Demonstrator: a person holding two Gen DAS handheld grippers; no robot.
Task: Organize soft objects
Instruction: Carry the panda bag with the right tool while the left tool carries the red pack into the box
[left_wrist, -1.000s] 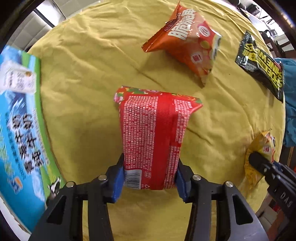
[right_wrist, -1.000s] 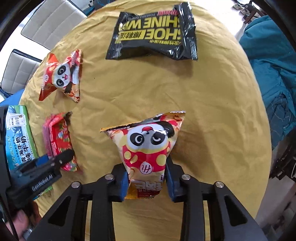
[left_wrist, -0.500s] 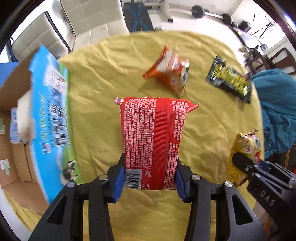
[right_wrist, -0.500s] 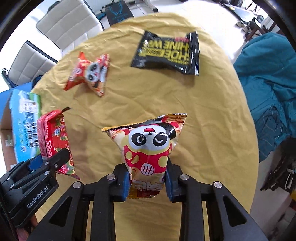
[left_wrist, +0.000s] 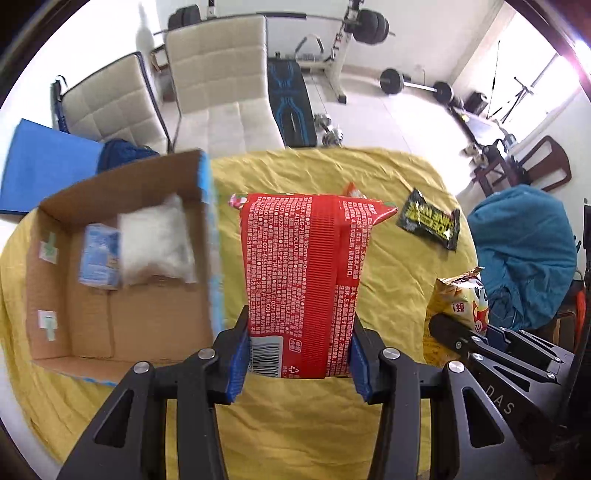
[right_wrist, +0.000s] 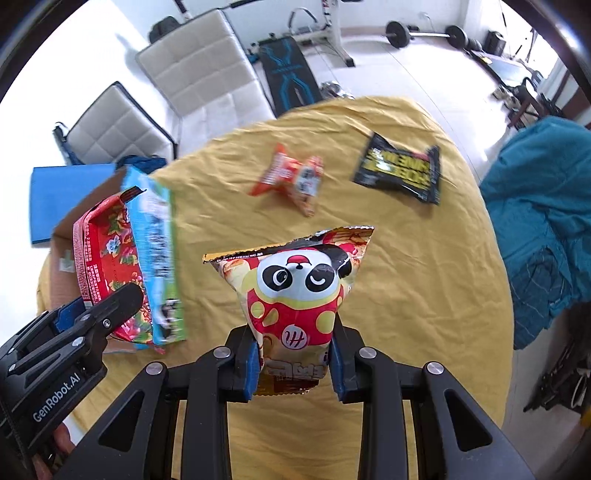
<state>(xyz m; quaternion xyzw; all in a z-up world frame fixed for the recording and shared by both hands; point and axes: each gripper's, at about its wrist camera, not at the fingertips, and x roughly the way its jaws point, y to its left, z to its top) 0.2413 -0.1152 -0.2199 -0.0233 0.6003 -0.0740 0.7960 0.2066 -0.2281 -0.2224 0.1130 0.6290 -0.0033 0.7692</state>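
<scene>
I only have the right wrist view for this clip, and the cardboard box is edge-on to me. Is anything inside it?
Observer: Yes. The left wrist view looks into the open cardboard box: a white plastic bag and a small blue packet lie side by side by its far wall.
Operator: My right tongs hold the panda snack bag. Is the red packet inside the box?
Observer: Not that I can see. The left tongs clamp the red packet by its barcode end, and it shows right of the box wall, with yellow cloth behind it.
</scene>
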